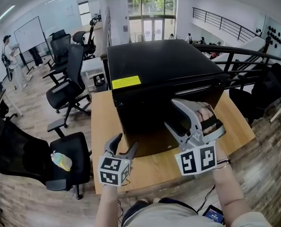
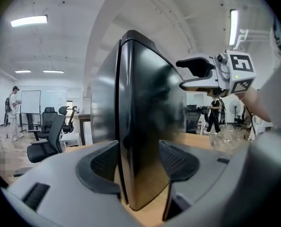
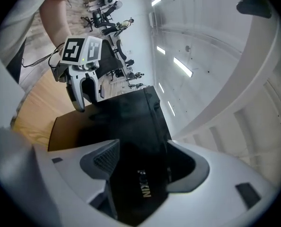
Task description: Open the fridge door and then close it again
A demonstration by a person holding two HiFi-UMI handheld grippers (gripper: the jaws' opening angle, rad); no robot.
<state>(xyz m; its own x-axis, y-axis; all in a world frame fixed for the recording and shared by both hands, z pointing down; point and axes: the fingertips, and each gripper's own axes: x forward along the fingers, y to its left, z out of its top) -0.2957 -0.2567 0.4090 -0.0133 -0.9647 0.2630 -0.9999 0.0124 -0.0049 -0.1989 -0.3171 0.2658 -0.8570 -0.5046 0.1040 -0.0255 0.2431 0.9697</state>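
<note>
Fridge (image 1: 164, 70): a compact black box with flat matte panels and squared corners. It stands on a pale wooden table (image 1: 102, 122), with its door facing the person. A yellow rectangular label (image 1: 126, 82) is stuck on its top near the front-left corner. In the left gripper view the door front is glossy and mirrors the room. A thin dark seam runs upright between the door and the cabinet, and the door appears to lie shut against the cabinet.

The left gripper (image 1: 125, 144) sits low at the fridge's front-left corner. Its jaws are spread, and the upright edge of the door stands between the ribbed grey pads (image 2: 105, 162) without being pinched. Its body is smooth light-grey plastic and carries a white cube with black square markers (image 1: 113, 170).

The right gripper (image 1: 170, 112) is rolled onto its side at the front-right of the fridge, up near the top edge of the door. Its curved grey jaws are also held wide. Between them the right gripper view shows the dark door face with small pale lettering (image 3: 144, 189), and the pads are not pressing on it.

Black mesh-backed office chairs (image 1: 69, 89) stand on the wood-plank floor to the left.
</note>
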